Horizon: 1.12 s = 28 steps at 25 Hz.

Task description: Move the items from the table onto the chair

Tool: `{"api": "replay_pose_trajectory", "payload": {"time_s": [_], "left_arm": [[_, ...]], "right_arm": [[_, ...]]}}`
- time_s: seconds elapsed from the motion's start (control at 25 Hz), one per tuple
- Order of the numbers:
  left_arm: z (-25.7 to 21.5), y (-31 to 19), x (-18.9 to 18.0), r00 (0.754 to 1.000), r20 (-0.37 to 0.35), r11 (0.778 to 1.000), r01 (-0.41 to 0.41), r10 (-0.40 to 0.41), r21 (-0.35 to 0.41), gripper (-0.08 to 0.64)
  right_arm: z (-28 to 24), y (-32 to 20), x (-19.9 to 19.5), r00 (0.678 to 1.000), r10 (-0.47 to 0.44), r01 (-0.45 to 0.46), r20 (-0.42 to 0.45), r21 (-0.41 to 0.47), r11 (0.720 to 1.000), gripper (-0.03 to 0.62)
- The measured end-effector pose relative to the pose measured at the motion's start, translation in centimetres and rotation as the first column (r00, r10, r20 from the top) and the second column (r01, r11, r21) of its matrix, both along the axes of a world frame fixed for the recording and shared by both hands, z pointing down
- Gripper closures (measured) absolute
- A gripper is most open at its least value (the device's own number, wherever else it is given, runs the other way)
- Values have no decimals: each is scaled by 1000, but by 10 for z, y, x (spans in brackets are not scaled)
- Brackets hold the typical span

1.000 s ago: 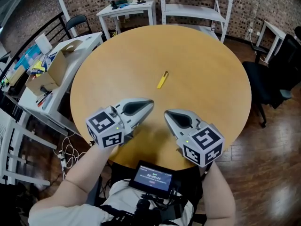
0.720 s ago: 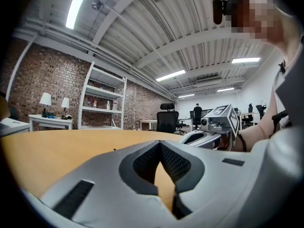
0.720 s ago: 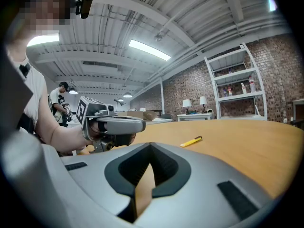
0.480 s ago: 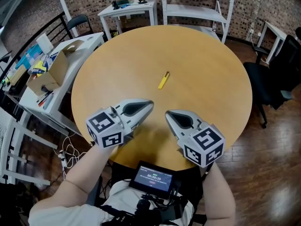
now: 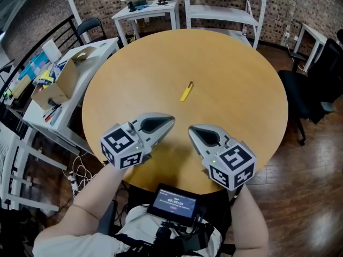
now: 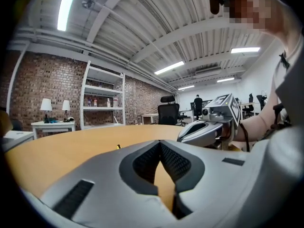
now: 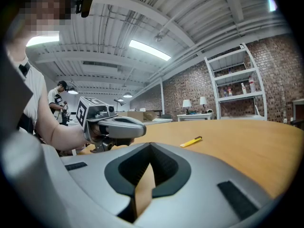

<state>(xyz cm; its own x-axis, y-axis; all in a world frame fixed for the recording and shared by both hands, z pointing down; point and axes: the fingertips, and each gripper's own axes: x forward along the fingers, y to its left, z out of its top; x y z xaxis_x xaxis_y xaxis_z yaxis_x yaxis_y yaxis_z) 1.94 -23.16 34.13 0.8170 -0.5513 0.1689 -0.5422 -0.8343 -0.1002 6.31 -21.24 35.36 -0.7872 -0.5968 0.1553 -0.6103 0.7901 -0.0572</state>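
A slim yellow item [image 5: 185, 91], like a utility knife, lies alone near the middle of the round wooden table [image 5: 241, 74]. My left gripper [image 5: 172, 119] hovers over the table's near edge with its jaws shut and nothing in them. My right gripper [image 5: 189, 128] is beside it, also shut and holding nothing. Both point toward the yellow item, a good way short of it. The left gripper view shows the item as a small speck [image 6: 118, 147] past the shut left gripper [image 6: 160, 144]. The right gripper view shows the item [image 7: 191, 141] ahead and right of the right gripper [image 7: 150, 144].
A black office chair [image 5: 313, 90] stands on the floor right of the table. A white side table [image 5: 64, 90] with a cardboard box [image 5: 59, 79] and clutter is at the left. White shelving [image 5: 225, 9] and a desk with lamps [image 5: 144, 7] line the brick wall behind.
The left gripper has shifted and rolled very slightly. The right gripper and the yellow item have kept still.
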Motion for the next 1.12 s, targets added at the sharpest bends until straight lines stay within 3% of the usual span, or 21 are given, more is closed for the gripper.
{"api": "replay_pose_trajectory", "payload": {"time_s": [0.16, 0.4, 0.48, 0.56, 0.6, 0.64, 0.72, 0.84, 0.92, 1.0, 1.04, 1.12], "left_arm": [[0, -5, 0, 988, 152, 997, -5, -7, 78, 548], [1, -30, 1, 934, 358, 992, -41, -4, 117, 546], [4, -36, 8, 875, 483, 986, -91, 13, 139, 546], [12, -45, 11, 790, 613, 973, -143, 4, 179, 545], [15, -51, 13, 756, 655, 969, -163, 1, 186, 545], [17, -57, 15, 736, 677, 968, -174, 7, 179, 545], [17, -73, 21, 739, 673, 981, -154, 34, 119, 543], [21, -113, 20, 801, 598, 998, -6, 39, -58, 541], [26, -137, 22, 855, 517, 975, 71, 50, -212, 541], [32, -155, 23, 887, 457, 932, 115, 59, -343, 538], [34, -161, 24, 891, 449, 914, 132, 61, -384, 535], [41, -171, 25, 877, 476, 891, 163, 65, -423, 518]], "right_arm": [[0, 0, -2, 1000, -1, 1, -1, 0, 1000, 586], [0, -1, -2, 1000, -1, 1, -2, 1, 1000, 586], [0, -1, -3, 1000, -1, 1, -1, 1, 1000, 586], [0, -1, -3, 1000, -2, 2, -1, 1, 1000, 586], [0, -1, -3, 1000, -2, 2, -1, 1, 1000, 586], [0, 0, -3, 1000, -2, 2, -1, 0, 1000, 586], [1, 0, -4, 1000, -4, 4, -1, -1, 1000, 586], [1, -1, -4, 1000, -6, 6, -2, -1, 1000, 587], [2, -1, -3, 1000, -5, 5, -1, -2, 1000, 586], [2, 0, -4, 1000, -6, 6, 0, -2, 1000, 587], [2, 0, -4, 1000, -7, 7, 0, -1, 1000, 587], [2, 1, -5, 1000, -8, 8, -2, 0, 1000, 586]]}}
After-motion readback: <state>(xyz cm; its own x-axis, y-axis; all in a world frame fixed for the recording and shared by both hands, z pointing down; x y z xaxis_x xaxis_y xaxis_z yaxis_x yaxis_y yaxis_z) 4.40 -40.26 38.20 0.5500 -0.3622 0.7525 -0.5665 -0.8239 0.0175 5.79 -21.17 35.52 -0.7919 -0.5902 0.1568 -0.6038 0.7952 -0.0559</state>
